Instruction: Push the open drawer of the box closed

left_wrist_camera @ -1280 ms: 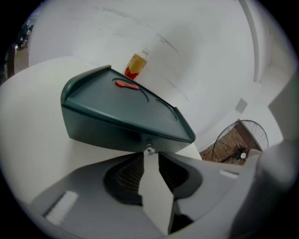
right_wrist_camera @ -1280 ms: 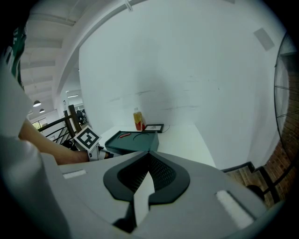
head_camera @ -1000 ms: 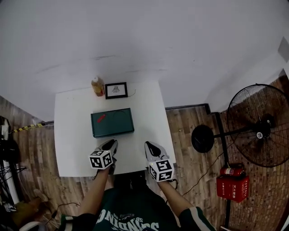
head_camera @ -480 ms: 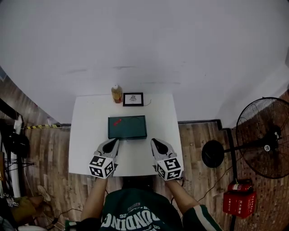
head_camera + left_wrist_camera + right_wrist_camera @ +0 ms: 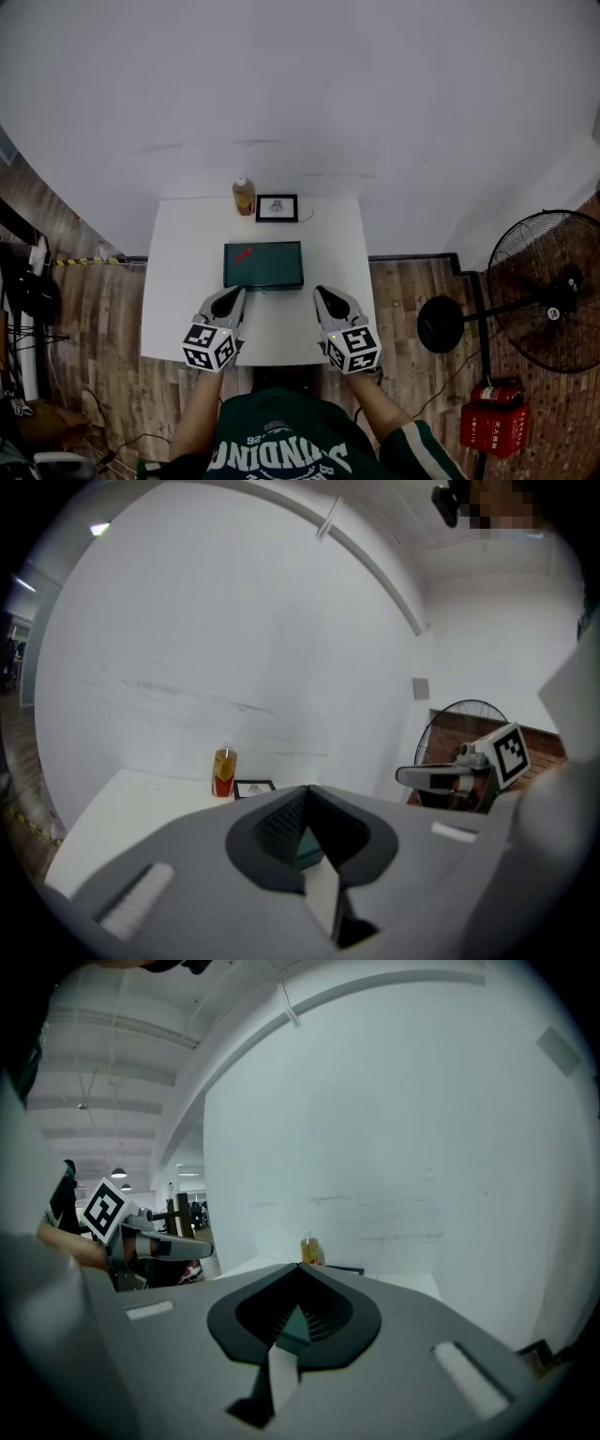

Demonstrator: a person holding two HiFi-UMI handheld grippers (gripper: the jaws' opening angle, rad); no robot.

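The green box (image 5: 263, 266) sits in the middle of the white table (image 5: 169, 300), near the centre of the head view. It has a small red mark on its top, at the upper left corner. From up here I cannot tell if its drawer is out or in; the box looks like one dark block.

Just below the box in the frame are the two grippers. Both are over the near half of the table and neither one touches the box. The left gripper (image 5: 238, 293) points up toward the box's lower left corner. Its jaws are pressed together at the tips and nothing is between them. The right gripper (image 5: 320, 292) points up just past the box's lower right corner. Its jaws are closed tip to tip too, and it holds nothing. In each gripper view a tiny bit of green shows through the hole behind the tips.

Above the box, at the far edge of the table, a bottle (image 5: 244, 196) of orange-brown drink stands upright. Just beside it on the right is a small black picture frame (image 5: 277, 208). Both are close to the white wall (image 5: 300, 84).

The table stands on a wooden floor (image 5: 412, 300). At the right of the frame is a big black fan (image 5: 548, 291) on a stand, and below it, in the lower right corner, a red box (image 5: 492, 417). At the bottom edge is the person's green shirt (image 5: 281, 455).
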